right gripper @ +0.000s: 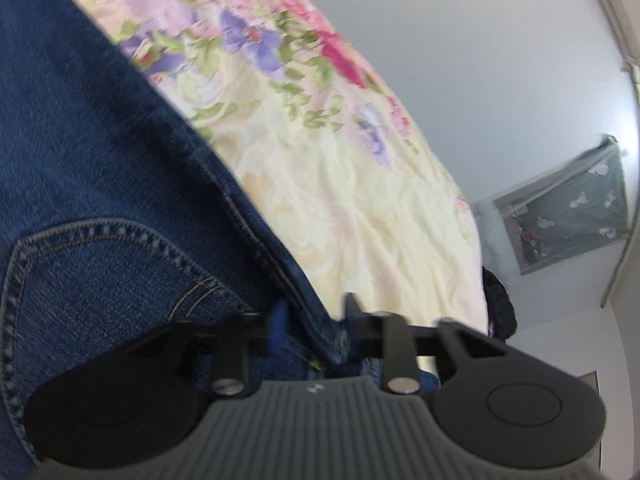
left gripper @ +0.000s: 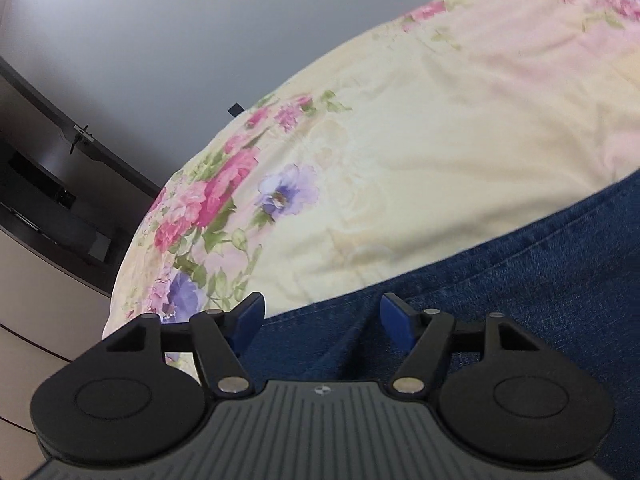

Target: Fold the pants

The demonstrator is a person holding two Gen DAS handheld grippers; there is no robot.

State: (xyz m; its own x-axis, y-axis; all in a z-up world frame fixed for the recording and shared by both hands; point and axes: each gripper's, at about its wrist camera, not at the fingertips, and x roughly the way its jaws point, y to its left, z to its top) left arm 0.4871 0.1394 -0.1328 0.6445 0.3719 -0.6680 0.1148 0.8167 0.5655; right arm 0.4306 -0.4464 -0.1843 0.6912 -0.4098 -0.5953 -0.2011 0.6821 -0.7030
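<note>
Dark blue denim pants (left gripper: 500,292) lie on a floral bedspread (left gripper: 400,152). In the left wrist view my left gripper (left gripper: 322,320) is open, its blue-padded fingers standing apart over a fold of denim near the pants' edge. In the right wrist view the pants (right gripper: 92,168) fill the left side, showing a stitched back pocket (right gripper: 80,280). My right gripper (right gripper: 316,320) has its fingers on either side of the pants' seamed edge; the view is blurred, and the jaws look partly closed around it.
The cream bedspread with pink and purple flowers (right gripper: 340,184) runs to the bed's edge. Beyond it are a grey wall (left gripper: 160,40), dark furniture (left gripper: 52,200) at left, and a dark object (right gripper: 498,304) with a clothes rack (right gripper: 568,216) at right.
</note>
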